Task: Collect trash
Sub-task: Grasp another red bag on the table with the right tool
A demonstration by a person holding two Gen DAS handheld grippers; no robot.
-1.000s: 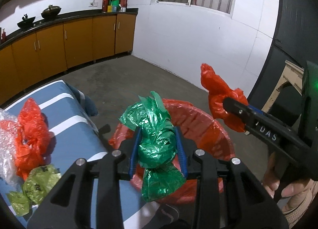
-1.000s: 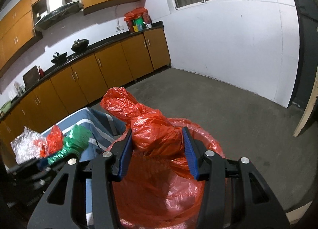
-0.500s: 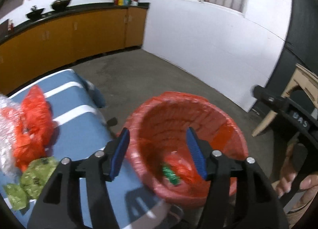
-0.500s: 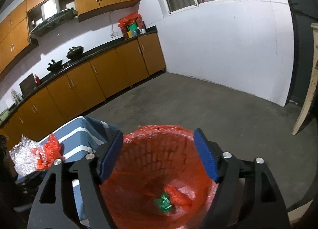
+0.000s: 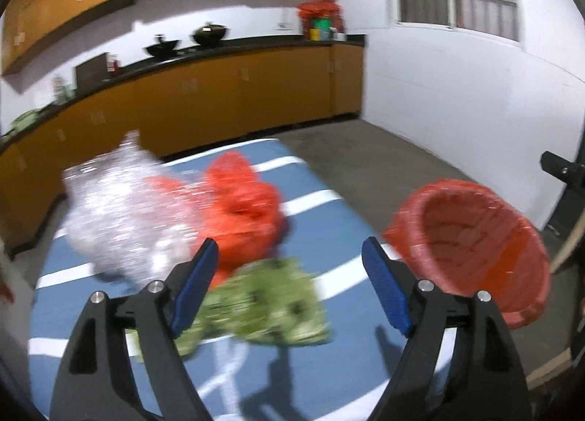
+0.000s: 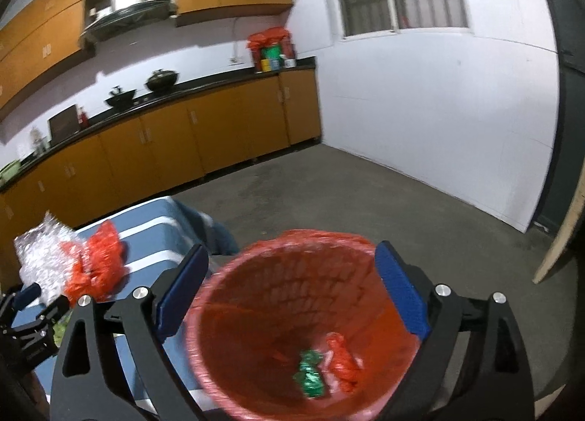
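A red-lined waste basket (image 6: 292,329) stands beside the striped blue table (image 5: 329,223). At its bottom lie a crumpled green bag (image 6: 310,373) and a crumpled red bag (image 6: 342,359). My right gripper (image 6: 290,293) hovers over the basket, jaws opening, nothing between them. My left gripper (image 5: 290,284) is over the table, jaws opening and empty, above an olive-green bag (image 5: 270,307). Behind that lie a red bag (image 5: 241,209) and a clear bubble-wrap wad (image 5: 120,209). The basket (image 5: 471,238) shows at the right of the left wrist view.
Orange kitchen cabinets (image 6: 182,143) with a dark counter run along the far wall, with pots on top. Grey floor (image 6: 402,201) spreads to a white wall. A wooden board (image 6: 563,234) leans at the right edge. The other gripper's tip (image 5: 563,170) shows at right.
Both grippers let go of their bags, which dropped into the basket, and their jaws widened. The left gripper swung left from the basket to over the table's trash.
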